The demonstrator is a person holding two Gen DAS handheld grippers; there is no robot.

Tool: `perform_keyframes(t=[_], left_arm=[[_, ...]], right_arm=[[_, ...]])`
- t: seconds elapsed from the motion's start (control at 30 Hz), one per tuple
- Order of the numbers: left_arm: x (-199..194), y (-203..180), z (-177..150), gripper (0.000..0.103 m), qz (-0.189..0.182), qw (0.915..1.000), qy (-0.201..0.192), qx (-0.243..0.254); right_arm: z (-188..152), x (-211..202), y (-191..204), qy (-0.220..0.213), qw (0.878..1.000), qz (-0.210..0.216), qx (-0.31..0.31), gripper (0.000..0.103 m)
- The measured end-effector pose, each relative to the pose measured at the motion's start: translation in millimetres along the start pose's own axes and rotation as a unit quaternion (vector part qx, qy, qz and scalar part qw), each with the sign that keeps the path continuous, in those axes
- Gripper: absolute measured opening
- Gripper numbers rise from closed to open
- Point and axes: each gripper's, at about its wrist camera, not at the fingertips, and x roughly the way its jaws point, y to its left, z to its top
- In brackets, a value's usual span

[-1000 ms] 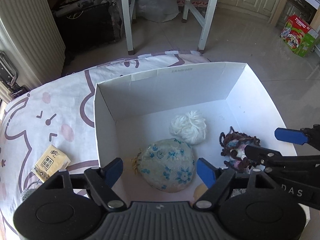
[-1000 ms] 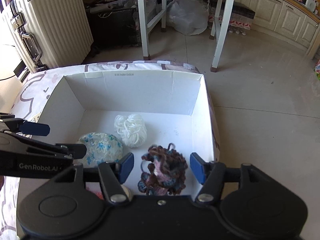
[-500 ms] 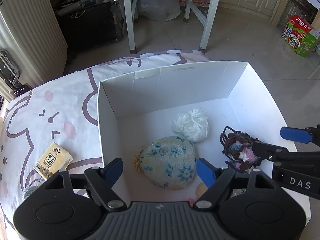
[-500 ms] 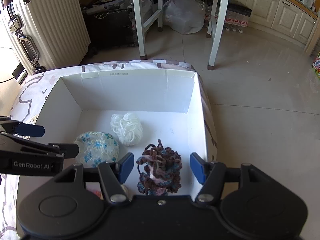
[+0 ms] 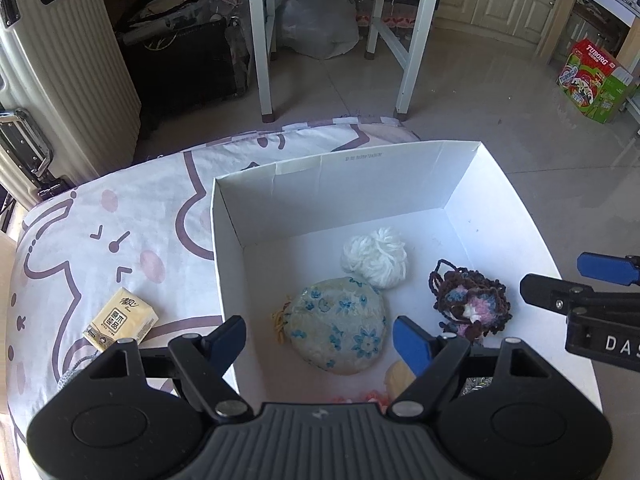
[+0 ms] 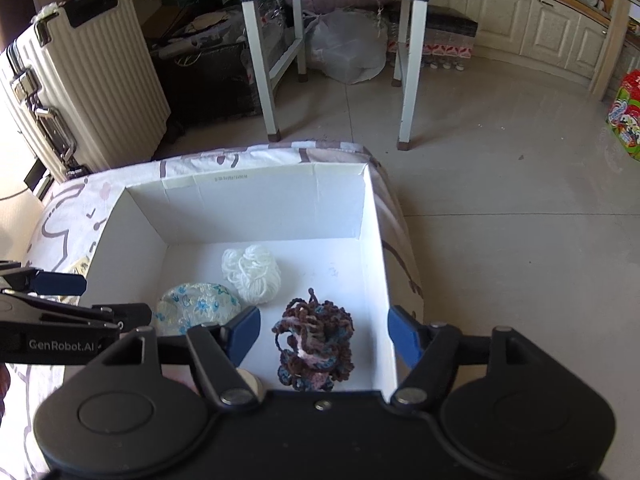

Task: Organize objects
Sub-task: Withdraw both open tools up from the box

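Inside the white box (image 6: 372, 240), the right gripper (image 6: 324, 334) is opening around loose brown yarn (image 6: 314, 344), unpinched; the left gripper (image 5: 320, 340) gapes empty near its left wall.

box (image 5: 348, 184) far half bare, white yarn (image 5: 376, 256) mid-floor

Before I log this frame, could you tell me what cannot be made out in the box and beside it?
- Left wrist view: pale object and orange-pink bits at the near end of the box, mostly hidden by the left gripper.
- Left wrist view: grey thing beside the tissue pack, hidden by the gripper body.
- Right wrist view: round pale item, hidden behind the right gripper, whose jaws are opening.
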Motion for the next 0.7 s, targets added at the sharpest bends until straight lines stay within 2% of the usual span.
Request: perform_keyframes(t=[0.2, 0.33, 0.47, 0.7], left_arm=[[-26, 6, -5, 0.082, -0.003, 0.9999, -0.016, 0.003], [-44, 11, -10, 0.087, -0.011, 0.9996, -0.026, 0.002], [-62, 15, -17, 0.099, -0.005, 0.9991, -0.041, 0.005], [-83, 25, -29, 0.102, -0.005, 0.9982, -0.059, 0.007]], right_arm=[[-4, -30, 1, -0.027, 0.999, -0.002, 0.02, 0.08], [-9, -45, 5, -0.036, 0.999, -0.009, 0.019, 0.083], [-14, -59, 9, -0.044, 0.999, -0.012, 0.025, 0.083], [-26, -80, 18, -0.057, 0.998, -0.027, 0.023, 0.092]])
